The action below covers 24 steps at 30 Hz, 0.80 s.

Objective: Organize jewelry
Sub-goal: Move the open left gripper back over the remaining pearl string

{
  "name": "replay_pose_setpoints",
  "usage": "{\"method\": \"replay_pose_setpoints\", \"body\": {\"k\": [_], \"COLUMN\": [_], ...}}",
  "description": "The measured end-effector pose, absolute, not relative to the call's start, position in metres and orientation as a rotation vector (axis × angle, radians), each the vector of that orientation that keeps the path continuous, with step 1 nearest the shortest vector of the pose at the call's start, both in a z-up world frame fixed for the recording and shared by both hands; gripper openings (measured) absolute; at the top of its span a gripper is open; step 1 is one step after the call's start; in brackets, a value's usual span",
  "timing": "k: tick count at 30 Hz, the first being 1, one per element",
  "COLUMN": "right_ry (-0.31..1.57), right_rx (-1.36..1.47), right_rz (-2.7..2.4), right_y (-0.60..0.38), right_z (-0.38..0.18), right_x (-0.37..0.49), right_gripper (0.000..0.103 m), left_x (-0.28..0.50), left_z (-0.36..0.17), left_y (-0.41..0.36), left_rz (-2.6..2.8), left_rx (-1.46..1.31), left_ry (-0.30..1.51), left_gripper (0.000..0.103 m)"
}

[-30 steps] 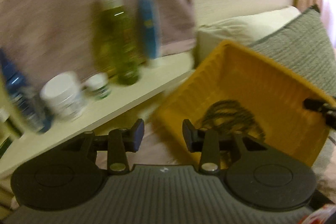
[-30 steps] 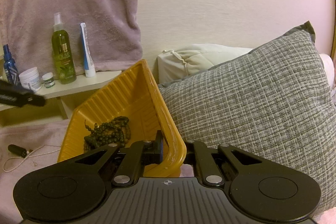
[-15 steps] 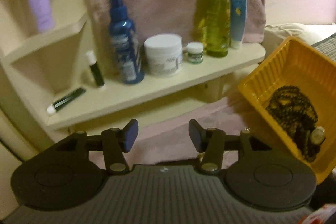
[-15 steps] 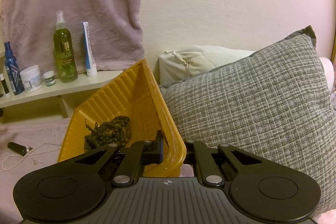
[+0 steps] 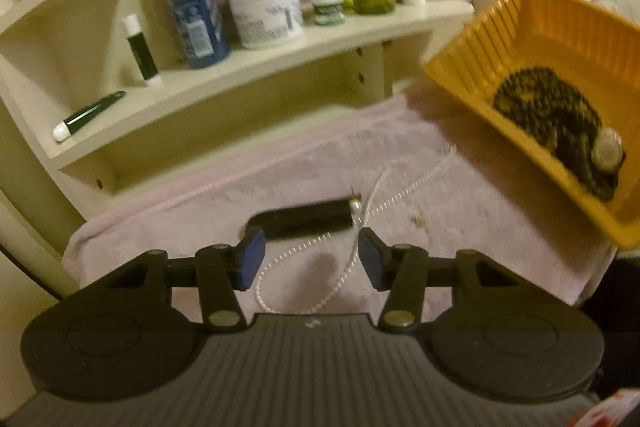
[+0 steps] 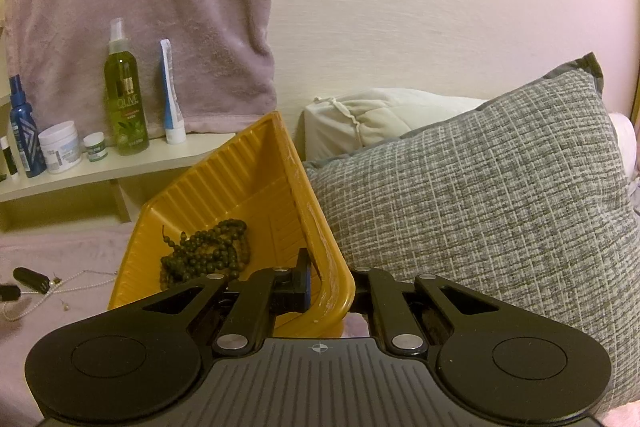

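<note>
With the right gripper point(image 6: 330, 297) clenched on the tilted yellow tray's point(image 6: 256, 163) rim and the left gripper's point(image 5: 311, 259) fingers released above the pearl chain point(image 5: 352, 267) on the pink towel point(image 5: 480, 227), a shallow pinch could drag the slack chain, or the beads point(image 6: 208, 251) might spill.

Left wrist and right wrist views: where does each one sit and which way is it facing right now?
Left wrist: on the left tool, angled down at the pearl strand and black tube on the pink towel; both fingers show, open.
Right wrist: on the right tool, facing the wall and grey pillow; its fingers clamp the yellow tray rim.
Shared: tray, dark bead necklace, shelf bottles, pearl strand.
</note>
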State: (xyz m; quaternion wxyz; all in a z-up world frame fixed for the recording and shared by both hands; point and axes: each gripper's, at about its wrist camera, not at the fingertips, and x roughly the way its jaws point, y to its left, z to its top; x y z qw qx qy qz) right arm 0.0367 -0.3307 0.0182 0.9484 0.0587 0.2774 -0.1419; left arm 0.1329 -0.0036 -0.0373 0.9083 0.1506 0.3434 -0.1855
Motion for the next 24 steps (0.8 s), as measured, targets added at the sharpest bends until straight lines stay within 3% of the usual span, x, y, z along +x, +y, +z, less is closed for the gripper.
{"method": "replay_pose_setpoints", "body": {"k": [11,16,18,24], "right_ry": [0.565,0.566,0.567,0.569], "right_rx": [0.116,0.113,0.112,0.11], "right_rz": [-0.289,-0.289,-0.289,-0.29], "right_y": [-0.332,-0.332,-0.332,-0.333], "right_z": [0.017,0.016,0.016,0.016], "right_x": [0.036,0.037,0.037,0.037], "right_gripper": [0.008,0.009,0.009,0.009], "left_x": [0.139,0.148,0.152,0.165], "left_z": [-0.048,-0.046,-0.047,-0.056], "left_y": [0.0,0.002,0.001,0.001], "left_rz": [-0.34,-0.316,-0.303,-0.291], "left_rx": [0.291,0.225,0.224,0.188], "left_ry": [0.724,0.7,0.689,0.69], "left_gripper": [0.046,0.077,0.084,0.085]}}
